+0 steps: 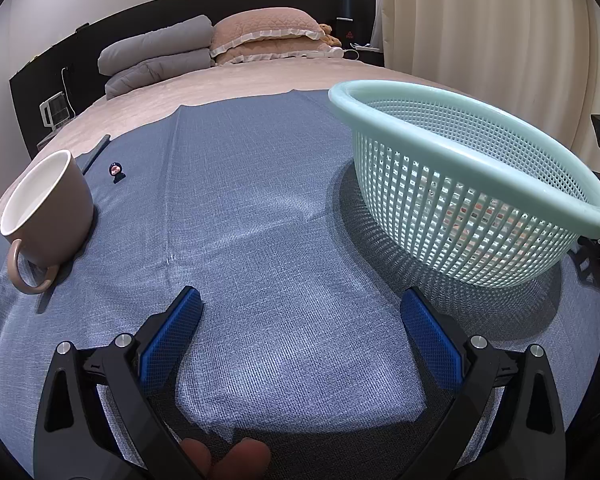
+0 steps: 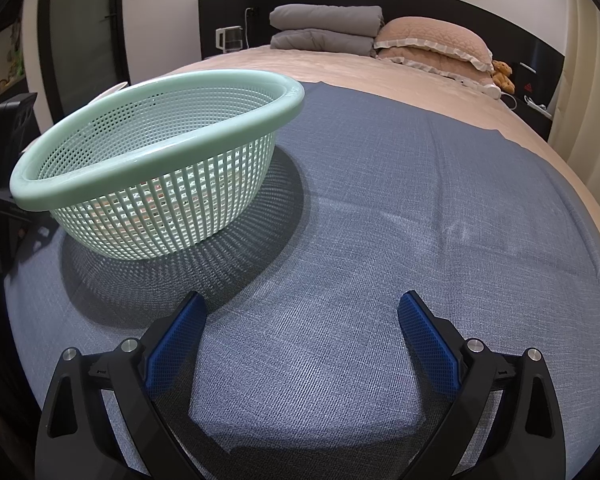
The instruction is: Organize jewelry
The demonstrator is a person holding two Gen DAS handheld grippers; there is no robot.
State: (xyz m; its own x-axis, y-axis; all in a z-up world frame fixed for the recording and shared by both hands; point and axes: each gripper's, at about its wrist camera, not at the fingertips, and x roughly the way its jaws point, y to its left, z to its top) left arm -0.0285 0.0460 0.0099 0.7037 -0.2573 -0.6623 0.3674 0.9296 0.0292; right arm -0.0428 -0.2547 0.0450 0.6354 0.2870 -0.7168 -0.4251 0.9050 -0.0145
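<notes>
Your left gripper (image 1: 300, 308) sat low over the blue cloth (image 1: 268, 208) with its blue pads spread wide and nothing between them; your right gripper (image 2: 302, 312) was spread just as wide and equally empty. Nearest ahead of both lay only bare cloth. Further out, the mint basket (image 1: 472, 184) stood to the right of your left fingers and to the left of your right ones, between the two grippers, with something reddish showing faintly through its mesh. The one small piece I could make out, a dark rounded trinket (image 1: 116, 171), lay far forward and left of your left fingers, just beyond the brown mug (image 1: 52, 208), and out of the right wrist's view. Your left hand looked the nearer; its long axis was too small to tell.
</notes>
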